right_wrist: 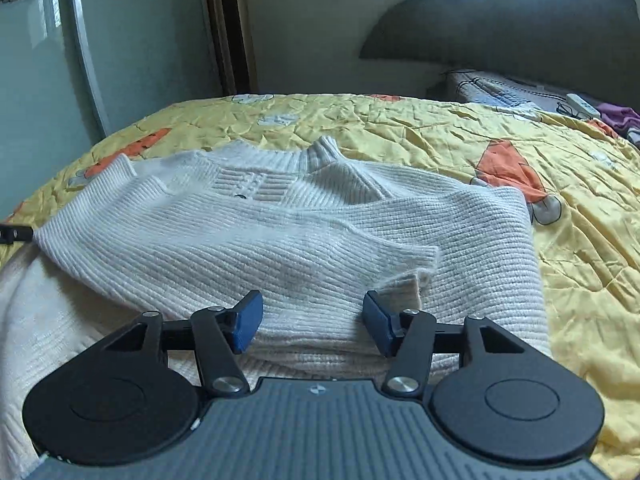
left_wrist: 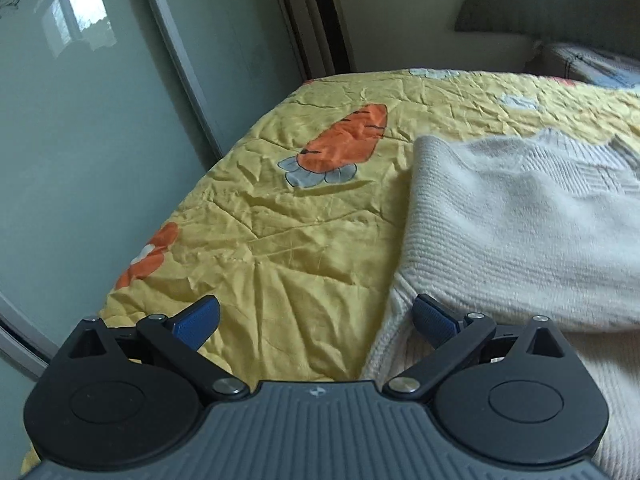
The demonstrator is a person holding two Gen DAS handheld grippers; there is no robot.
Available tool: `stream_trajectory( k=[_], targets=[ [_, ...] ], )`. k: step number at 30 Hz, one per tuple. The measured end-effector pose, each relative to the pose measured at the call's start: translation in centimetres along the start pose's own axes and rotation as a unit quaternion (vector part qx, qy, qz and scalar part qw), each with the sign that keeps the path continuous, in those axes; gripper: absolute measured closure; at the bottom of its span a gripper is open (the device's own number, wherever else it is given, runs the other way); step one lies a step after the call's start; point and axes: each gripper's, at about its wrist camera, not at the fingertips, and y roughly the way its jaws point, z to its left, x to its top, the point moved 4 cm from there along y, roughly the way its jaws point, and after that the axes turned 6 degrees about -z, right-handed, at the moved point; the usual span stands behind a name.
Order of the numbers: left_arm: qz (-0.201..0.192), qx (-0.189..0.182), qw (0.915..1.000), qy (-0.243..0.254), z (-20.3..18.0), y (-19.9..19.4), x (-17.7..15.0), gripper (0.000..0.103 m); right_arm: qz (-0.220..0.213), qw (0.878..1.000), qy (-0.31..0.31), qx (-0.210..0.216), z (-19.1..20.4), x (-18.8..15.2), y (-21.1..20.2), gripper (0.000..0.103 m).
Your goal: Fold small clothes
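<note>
Lying mid-bed, white knit sweater (right_wrist: 248,232): sleeves folded in, collar toward headboard, hem toward claws. Right claw (right_wrist: 312,328) parted, empty, over hem. Left claw (left_wrist: 316,320) wide, empty, straddling sweater's left edge on yellow quilt (left_wrist: 280,216).

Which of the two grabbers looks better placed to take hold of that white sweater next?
Probably the right gripper: it is open directly over the sweater, near its bottom hem. The open left gripper sits mostly over the yellow bedspread, at the sweater's side edge.
</note>
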Motion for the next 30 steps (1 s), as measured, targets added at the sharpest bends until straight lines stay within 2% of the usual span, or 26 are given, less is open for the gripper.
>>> stream_trajectory(
  k=[2,6,12,20,30],
  targets=[
    [0.004,0.004,0.9998,0.017,-0.6,-0.2,-0.7,0.000,-0.006,1.000,0.006,-0.002,0.4,0.2,-0.9,0.039],
    [0.011,-0.016,0.9998,0.005,-0.8,-1.0,-1.9,0.000,-0.017,1.000,-0.007,0.010,1.5,-0.4,-2.9,0.022],
    [0.015,-0.027,0.9995,-0.002,-0.8,-2.6,-3.5,0.000,-0.002,1.000,0.008,0.027,2.3,-3.0,-4.3,0.016],
    [0.007,-0.029,0.9996,0.001,-0.2,-5.0,-5.7,0.000,-0.005,1.000,0.000,0.025,2.9,-4.9,-6.2,0.012],
    [-0.027,-0.013,0.9993,0.021,1.2,-8.6,-9.0,0.000,-0.005,0.997,-0.058,-0.041,1.6,-8.2,-10.4,0.009]
  ],
)
